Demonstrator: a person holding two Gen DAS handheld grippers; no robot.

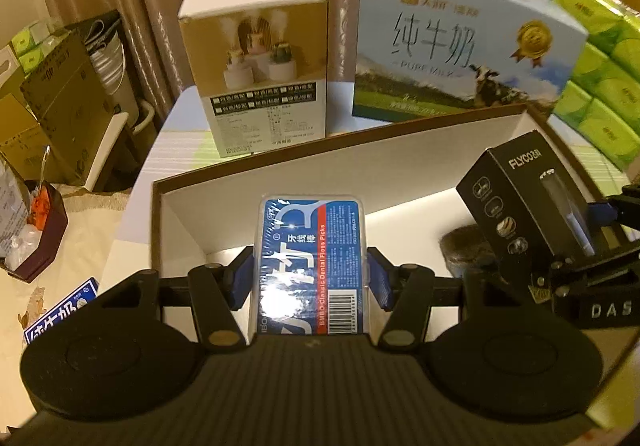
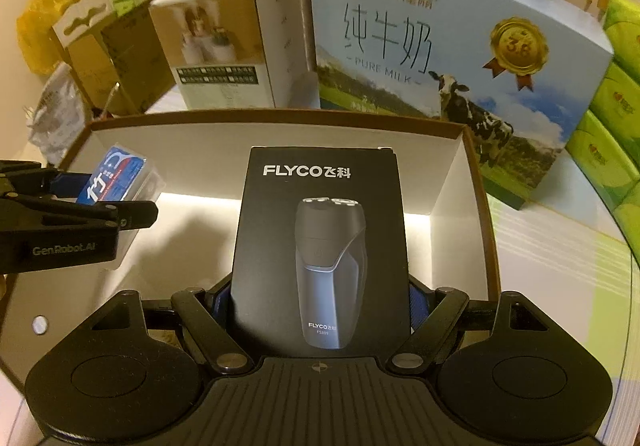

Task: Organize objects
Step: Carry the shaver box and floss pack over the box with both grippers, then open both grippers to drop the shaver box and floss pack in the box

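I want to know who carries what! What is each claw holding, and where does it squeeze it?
The left claw squeezes the floss pick box by its long sides. The right claw squeezes the black shaver box by its lower sides.

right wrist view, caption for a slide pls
Right gripper holds black shaver box above open cardboard box.

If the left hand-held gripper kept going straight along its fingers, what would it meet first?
Probably the white floor of the open box; the left hand-held gripper holds the dental floss picks case above it. Depth is unclear.
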